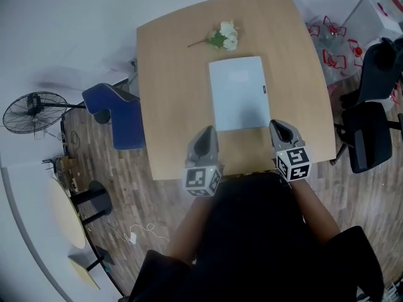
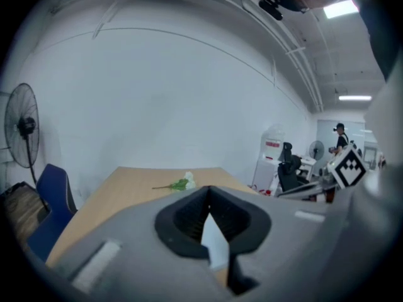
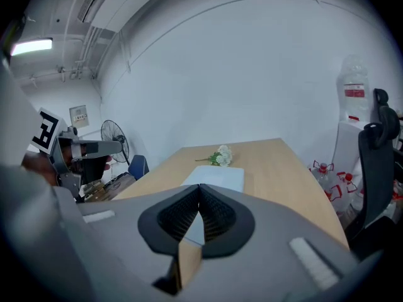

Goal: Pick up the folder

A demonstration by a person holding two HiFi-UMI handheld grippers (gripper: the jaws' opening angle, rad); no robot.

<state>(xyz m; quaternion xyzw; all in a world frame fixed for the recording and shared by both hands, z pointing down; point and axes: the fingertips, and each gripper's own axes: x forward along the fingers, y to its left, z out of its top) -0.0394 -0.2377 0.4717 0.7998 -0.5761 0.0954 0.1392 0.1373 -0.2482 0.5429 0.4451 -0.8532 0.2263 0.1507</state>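
A pale blue-white folder (image 1: 239, 93) lies flat in the middle of the wooden table (image 1: 170, 93), its near edge between my two grippers. My left gripper (image 1: 207, 131) hovers over the table just left of the folder's near left corner, shut and empty. My right gripper (image 1: 278, 125) sits just past the near right corner, also shut with nothing in it. In the right gripper view the folder (image 3: 217, 176) lies ahead beyond the closed jaws (image 3: 199, 190). In the left gripper view the shut jaws (image 2: 209, 192) show only a pale sliver of the folder (image 2: 215, 243).
A sprig of white flowers (image 1: 223, 36) lies beyond the folder. A blue chair (image 1: 116, 115) and a fan (image 1: 31, 112) stand left of the table. Black office chairs (image 1: 371, 131) and water bottles (image 1: 330, 43) are at the right. The person's body is at the near edge.
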